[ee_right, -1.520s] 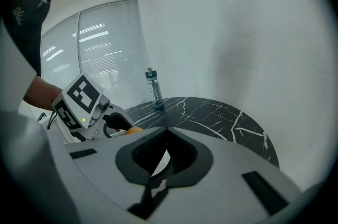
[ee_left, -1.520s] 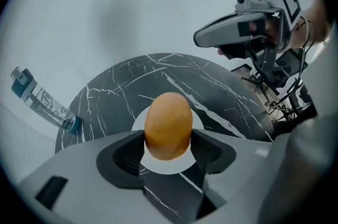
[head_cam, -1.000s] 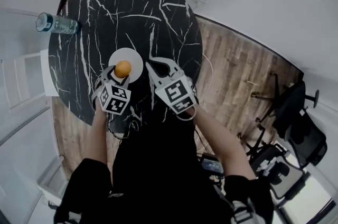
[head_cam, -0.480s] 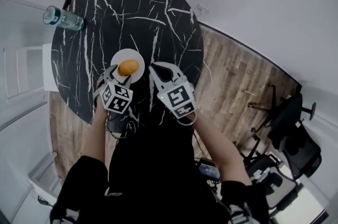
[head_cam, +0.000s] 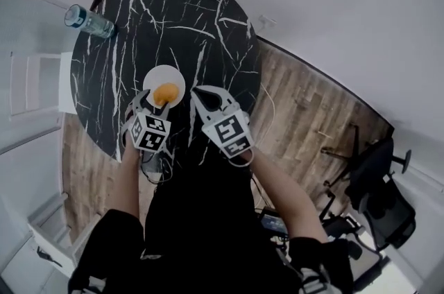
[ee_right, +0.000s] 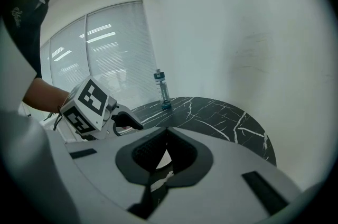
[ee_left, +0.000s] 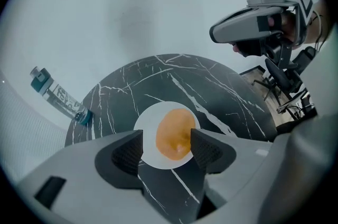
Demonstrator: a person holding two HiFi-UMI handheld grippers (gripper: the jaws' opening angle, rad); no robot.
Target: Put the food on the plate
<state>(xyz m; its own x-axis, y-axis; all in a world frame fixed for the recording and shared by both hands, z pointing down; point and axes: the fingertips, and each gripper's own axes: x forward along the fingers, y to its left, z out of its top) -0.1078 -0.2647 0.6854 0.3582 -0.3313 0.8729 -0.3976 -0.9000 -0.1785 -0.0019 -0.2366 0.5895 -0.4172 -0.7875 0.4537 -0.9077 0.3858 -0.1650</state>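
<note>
food [ee_left: 177,133] lies on the white plate [ee_left: 150,122] on our dark table [ee_left: 211,91], the left gripper [ee_left: 166,138] gaping empty near it and the right gripper [ee_right: 167,136] pinched together on nothing, so we judge placing settled, needing only a clean withdrawal without nudging.

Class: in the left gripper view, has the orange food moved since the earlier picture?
Yes, downward. The orange food rose past the far rim of the white plate before; now it lies within that rim, released by the left gripper.
</note>
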